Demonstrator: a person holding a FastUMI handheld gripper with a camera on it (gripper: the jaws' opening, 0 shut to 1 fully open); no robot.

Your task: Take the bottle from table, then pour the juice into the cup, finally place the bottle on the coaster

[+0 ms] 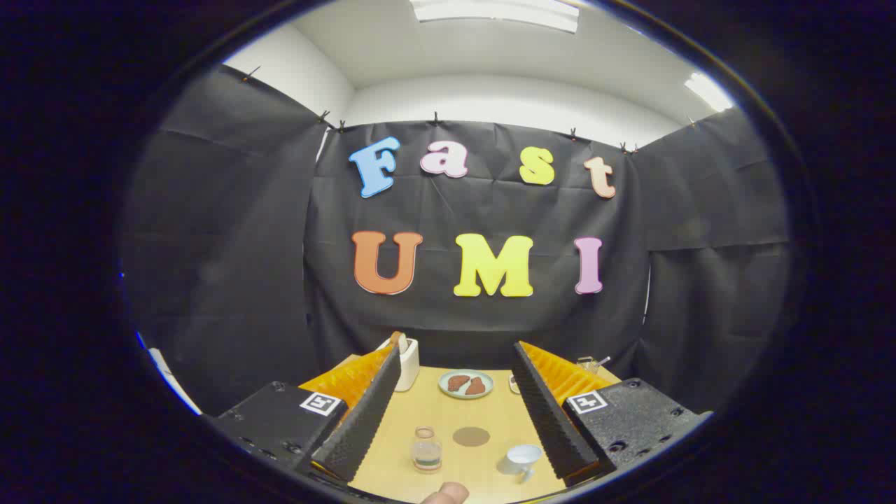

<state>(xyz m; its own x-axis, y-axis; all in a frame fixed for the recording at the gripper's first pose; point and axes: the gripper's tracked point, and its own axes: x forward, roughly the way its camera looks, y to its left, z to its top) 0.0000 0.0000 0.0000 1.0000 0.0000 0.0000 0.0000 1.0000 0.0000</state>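
Gripper (pixel 455 392) held high over a wooden tabletop (pixel 490 420), jaws spread wide, gripping nothing. Between them below: small clear bottle (pixel 425 450), round brown coaster (pixel 471 437) just beside it, white cup (pixel 521 460) near the right jaw. Beyond, plate (pixel 466 383) with brown food.

A recording booth in a plain indoor room: black cloth (pixel 231 231) is clipped up as walls on three sides. Above run white walls and ceiling lights (pixel 497 10); below stands a small wooden tabletop (pixel 483 420).
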